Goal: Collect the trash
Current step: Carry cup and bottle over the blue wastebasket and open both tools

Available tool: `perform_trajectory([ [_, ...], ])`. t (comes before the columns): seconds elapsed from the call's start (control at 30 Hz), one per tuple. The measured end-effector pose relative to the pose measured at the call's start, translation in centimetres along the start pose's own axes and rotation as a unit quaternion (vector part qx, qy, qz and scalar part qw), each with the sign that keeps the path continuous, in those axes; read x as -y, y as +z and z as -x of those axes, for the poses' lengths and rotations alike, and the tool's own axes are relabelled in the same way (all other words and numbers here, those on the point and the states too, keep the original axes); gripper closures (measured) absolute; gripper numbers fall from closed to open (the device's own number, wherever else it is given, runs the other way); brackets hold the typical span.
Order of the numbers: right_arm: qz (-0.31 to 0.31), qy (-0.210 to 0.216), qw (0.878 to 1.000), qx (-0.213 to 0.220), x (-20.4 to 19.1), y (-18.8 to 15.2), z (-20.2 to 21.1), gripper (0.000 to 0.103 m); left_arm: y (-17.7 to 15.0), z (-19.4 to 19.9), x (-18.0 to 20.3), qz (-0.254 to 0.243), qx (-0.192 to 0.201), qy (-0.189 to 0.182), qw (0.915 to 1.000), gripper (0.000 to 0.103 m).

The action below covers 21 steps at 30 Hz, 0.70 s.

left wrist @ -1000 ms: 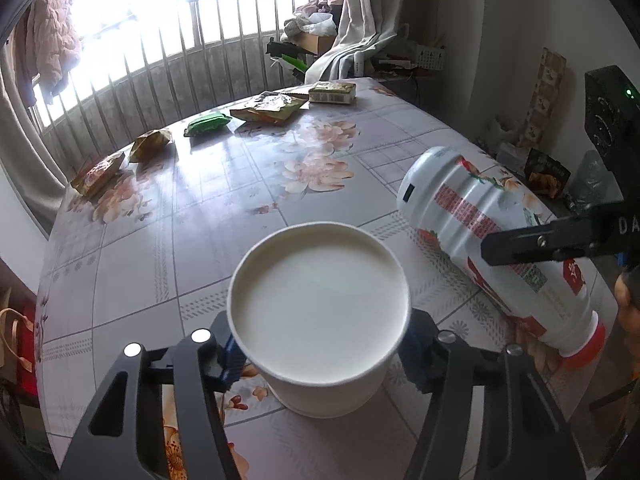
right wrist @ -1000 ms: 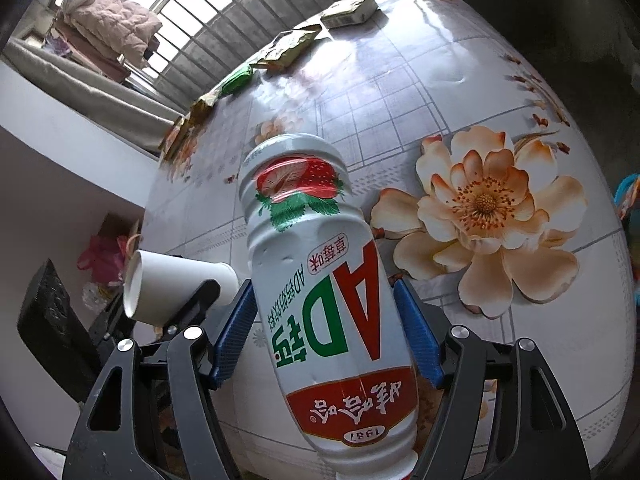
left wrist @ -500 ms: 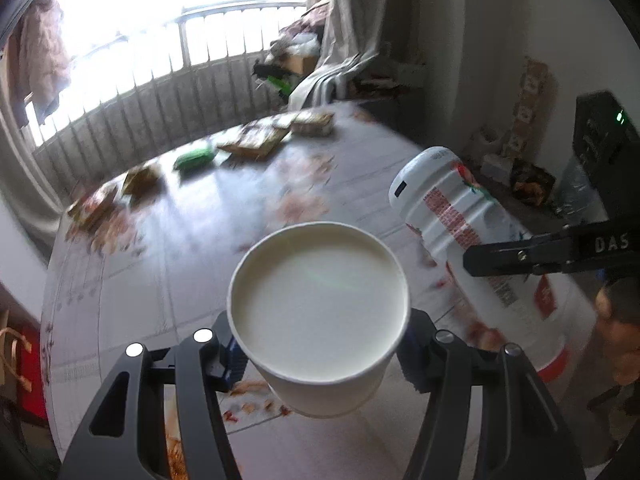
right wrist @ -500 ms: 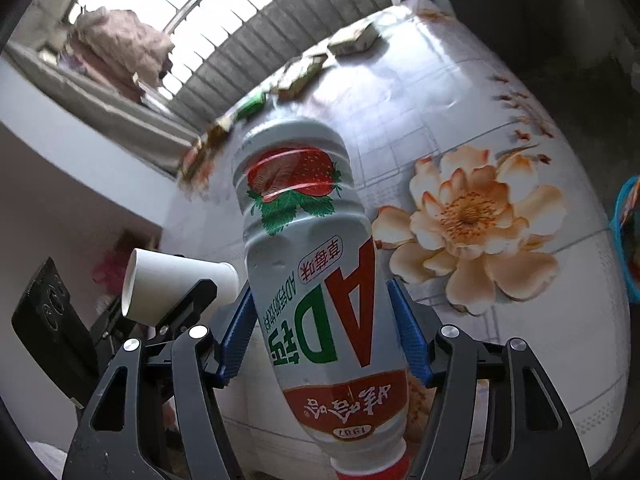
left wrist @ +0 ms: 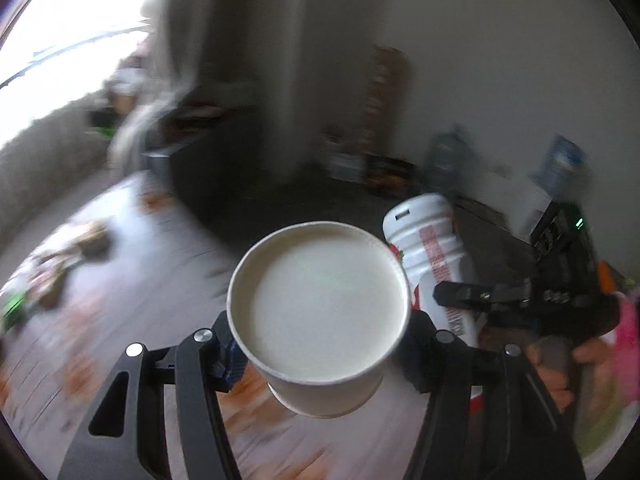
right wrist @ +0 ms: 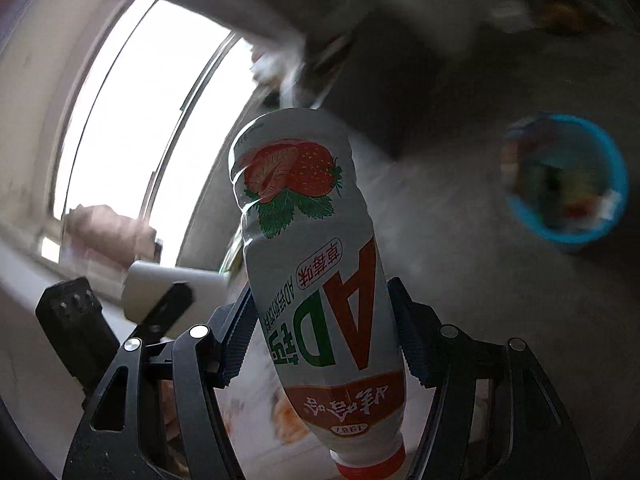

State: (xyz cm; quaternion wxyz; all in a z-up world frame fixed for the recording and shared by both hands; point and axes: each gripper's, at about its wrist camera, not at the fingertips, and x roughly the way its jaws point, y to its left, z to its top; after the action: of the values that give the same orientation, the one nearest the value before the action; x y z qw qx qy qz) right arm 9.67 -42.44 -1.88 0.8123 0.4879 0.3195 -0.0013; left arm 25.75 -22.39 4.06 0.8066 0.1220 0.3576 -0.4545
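Blurred room, floral table (left wrist: pixel 120 320) below, blue bin (right wrist: pixel 560 184) on floor. Left gripper (left wrist: pixel 320 344) clamps paper cup (left wrist: pixel 320 304): light, crushable, grip mid-wall. Right gripper (right wrist: pixel 324 340) clenches bottle (right wrist: pixel 312 260) at belly: light, dented, slick label.

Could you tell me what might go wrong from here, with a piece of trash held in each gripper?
The right gripper clamps the bottle low on its body, and its wall looks dented, so it could pivot or slip during the swing. The left gripper pinches a thin paper cup, which may crumple. The blue bin already looks quite full, so either piece could bounce out.
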Motion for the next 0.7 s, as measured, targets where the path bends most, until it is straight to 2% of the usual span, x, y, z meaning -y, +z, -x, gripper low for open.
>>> perform_trajectory([
  [0.07, -0.058, -0.008, 0.998, 0.028, 4.7, 1.7, 1.6, 0.043, 2.4, -4.1, 2.0, -0.015, -0.032, -0.029, 0.9989, 0.044],
  [0.17, -0.127, -0.033, 0.99, 0.047, 10.8, 3.5, 2.0, 0.043, 4.7, -11.5, 4.9, -0.028, -0.096, -0.068, 0.9926, 0.044],
  [0.3, -0.208, -0.038, 0.976, 0.048, 17.0, 5.3, 0.1, 0.043, 5.9, -22.0, 8.4, -0.054, -0.175, -0.076, 0.9802, 0.044],
  [0.4, -0.256, -0.049, 0.964, 0.047, 21.0, 7.2, -2.4, 0.042, 6.1, -27.6, 9.3, -0.053, -0.21, -0.071, 0.9736, 0.043],
  [0.43, -0.271, -0.044, 0.96, 0.05, 22.7, 8.0, -3.3, 0.041, 6.2, -29.2, 9.6, -0.05, -0.215, -0.065, 0.9731, 0.043],
  [0.47, -0.282, -0.034, 0.957, 0.05, 24.0, 8.7, -4.2, 0.04, 6.4, -31.1, 9.9, -0.047, -0.216, -0.056, 0.9735, 0.037],
  [0.5, -0.303, -0.035, 0.951, 0.052, 25.4, 9.3, -5.4, 0.035, 6.3, -32.1, 10.5, -0.045, -0.219, -0.051, 0.9735, 0.019],
  [0.53, -0.314, -0.042, 0.947, 0.055, 26.6, 9.3, -5.5, 0.031, 6.4, -33.2, 10.5, -0.041, -0.222, -0.044, 0.9732, 0.012],
  [0.57, -0.321, -0.052, 0.944, 0.058, 27.5, 9.4, -5.9, 0.026, 6.4, -34.2, 10.6, -0.034, -0.223, -0.035, 0.9736, 0.008],
  [0.7, -0.338, -0.098, 0.934, 0.067, 30.0, 8.9, -6.4, 0.026, 5.6, -33.8, 10.8, -0.001, -0.217, -0.038, 0.9755, 0.008],
])
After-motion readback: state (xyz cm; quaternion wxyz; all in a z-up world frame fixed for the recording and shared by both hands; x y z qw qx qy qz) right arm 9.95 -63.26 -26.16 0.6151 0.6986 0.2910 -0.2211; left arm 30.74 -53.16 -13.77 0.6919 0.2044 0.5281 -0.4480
